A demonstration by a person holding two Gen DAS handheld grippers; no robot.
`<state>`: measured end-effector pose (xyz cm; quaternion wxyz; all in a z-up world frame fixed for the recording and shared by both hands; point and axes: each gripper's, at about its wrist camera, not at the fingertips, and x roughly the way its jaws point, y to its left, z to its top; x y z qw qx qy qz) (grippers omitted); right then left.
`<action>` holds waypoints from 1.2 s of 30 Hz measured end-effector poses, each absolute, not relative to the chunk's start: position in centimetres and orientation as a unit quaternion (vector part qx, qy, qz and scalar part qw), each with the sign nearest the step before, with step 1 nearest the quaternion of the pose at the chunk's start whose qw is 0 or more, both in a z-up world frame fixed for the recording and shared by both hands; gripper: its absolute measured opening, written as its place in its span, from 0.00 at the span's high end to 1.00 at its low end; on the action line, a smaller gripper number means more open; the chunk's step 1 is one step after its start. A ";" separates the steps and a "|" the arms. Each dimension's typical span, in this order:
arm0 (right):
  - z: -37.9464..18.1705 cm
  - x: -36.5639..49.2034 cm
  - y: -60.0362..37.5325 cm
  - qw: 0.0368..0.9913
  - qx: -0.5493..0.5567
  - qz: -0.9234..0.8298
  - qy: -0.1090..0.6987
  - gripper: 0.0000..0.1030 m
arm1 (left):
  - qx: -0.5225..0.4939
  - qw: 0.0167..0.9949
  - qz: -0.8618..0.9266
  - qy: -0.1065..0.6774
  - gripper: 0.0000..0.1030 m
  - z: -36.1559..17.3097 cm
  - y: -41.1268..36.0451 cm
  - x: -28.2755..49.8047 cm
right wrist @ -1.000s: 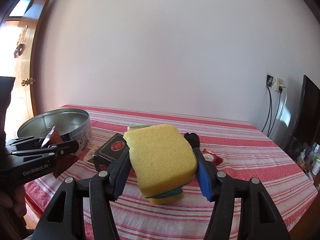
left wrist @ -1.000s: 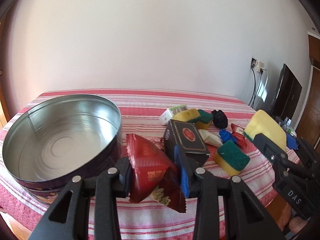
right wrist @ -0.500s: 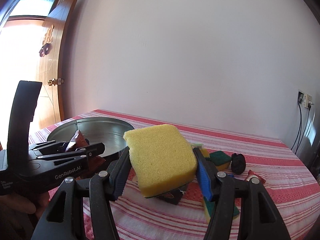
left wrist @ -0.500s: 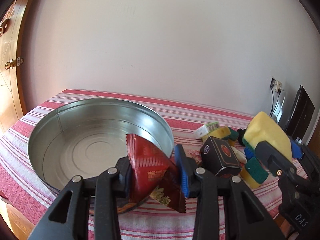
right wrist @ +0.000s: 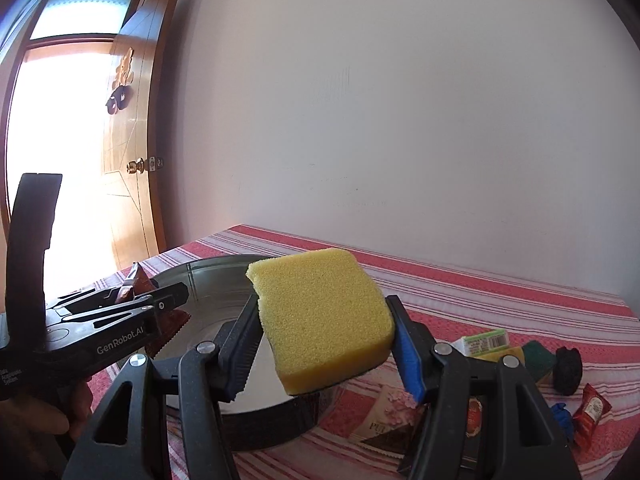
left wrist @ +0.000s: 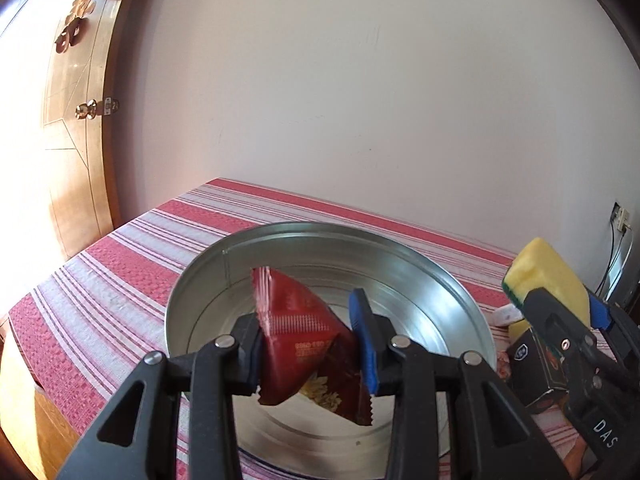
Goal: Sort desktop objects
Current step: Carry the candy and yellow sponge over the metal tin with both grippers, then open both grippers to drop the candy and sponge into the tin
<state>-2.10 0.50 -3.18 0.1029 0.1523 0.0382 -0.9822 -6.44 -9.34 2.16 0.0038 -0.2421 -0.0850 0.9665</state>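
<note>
The dark red crinkled foil snack packet [left wrist: 308, 344], clamped in the left hand-held gripper [left wrist: 308, 350], hangs directly above the round silver metal tin [left wrist: 460, 292]. The right hand-held gripper [right wrist: 324, 344], gripping the yellow rectangular sponge [right wrist: 324, 316], waits just right of that tin on the red-striped worktop [left wrist: 120, 280].

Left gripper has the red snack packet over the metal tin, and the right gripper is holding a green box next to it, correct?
Not quite. The right gripper holds a yellow sponge, not a green box; the right wrist view shows it clamped between the fingers. The rest stands: the left gripper has the red snack packet over the metal tin.
</note>
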 end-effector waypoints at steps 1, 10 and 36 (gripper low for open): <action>-3.2 -2.8 0.1 0.105 0.151 -0.982 0.040 0.40 | -0.243 -0.002 0.966 -0.083 0.65 2.2 -9.6 -6.9; -2.4 -10.1 -2.9 0.124 0.202 -0.971 0.018 0.40 | -0.263 -0.055 0.962 -0.051 0.65 3.3 -11.2 -10.9; -2.4 -8.3 -1.4 0.031 0.053 -0.998 -0.009 0.09 | -0.245 -0.128 0.960 -0.042 0.29 4.0 -9.0 -12.3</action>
